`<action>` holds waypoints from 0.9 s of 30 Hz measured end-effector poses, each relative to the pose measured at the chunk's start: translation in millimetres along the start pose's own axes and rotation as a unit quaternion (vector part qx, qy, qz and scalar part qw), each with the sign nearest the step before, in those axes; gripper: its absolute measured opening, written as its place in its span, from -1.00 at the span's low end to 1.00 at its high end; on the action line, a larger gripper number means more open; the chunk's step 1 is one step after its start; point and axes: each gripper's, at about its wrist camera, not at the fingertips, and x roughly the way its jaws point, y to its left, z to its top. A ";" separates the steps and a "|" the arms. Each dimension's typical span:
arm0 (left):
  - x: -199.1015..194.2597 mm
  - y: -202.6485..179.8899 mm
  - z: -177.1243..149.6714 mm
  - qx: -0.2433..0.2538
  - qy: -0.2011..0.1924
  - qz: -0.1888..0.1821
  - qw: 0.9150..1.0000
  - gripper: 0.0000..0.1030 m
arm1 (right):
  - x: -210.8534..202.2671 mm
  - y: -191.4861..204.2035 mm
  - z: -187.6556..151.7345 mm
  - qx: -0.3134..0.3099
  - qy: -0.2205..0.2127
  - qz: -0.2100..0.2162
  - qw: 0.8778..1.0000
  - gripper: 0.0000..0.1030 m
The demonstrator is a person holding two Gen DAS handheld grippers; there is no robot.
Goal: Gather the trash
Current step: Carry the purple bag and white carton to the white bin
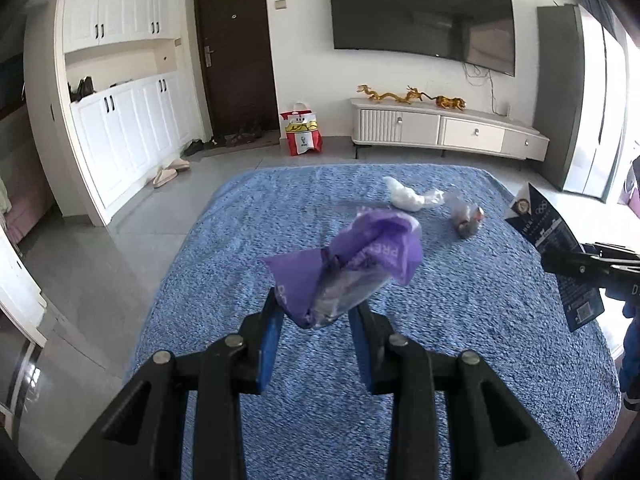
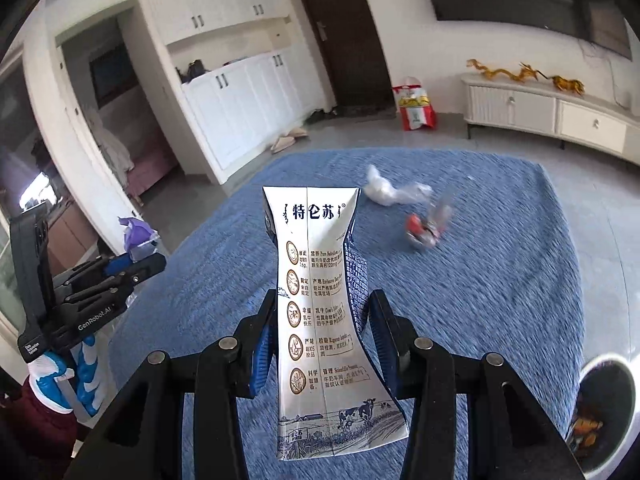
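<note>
Left wrist: left gripper [image 1: 316,312] clamped narrowly on purple wrapper [image 1: 352,264], held above blue cloth [image 1: 280,420]. White wad [image 1: 408,196] and clear wrapper [image 1: 466,216] lying on far cloth.

Right wrist: right gripper [image 2: 320,320] pinching crushed carton [image 2: 320,320] at its waist, above cloth. Bin [image 2: 604,408] at lower right, trash inside.
</note>
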 end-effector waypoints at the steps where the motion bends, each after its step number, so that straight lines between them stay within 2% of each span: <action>1: -1.4 -4.5 0.1 0.004 0.000 0.000 1.000 -0.40 | -2.1 -3.7 -2.7 0.005 -0.001 -0.001 1.000 -0.14; 14: -4.5 -49.4 -1.5 0.049 0.012 -0.001 0.999 -0.40 | -19.6 -36.7 -41.5 0.049 -0.003 0.007 0.999 -0.14; 27: 4.1 -106.0 0.3 0.096 0.034 -0.026 0.994 -0.40 | -50.3 -83.1 -65.2 0.096 -0.036 0.002 0.995 -0.14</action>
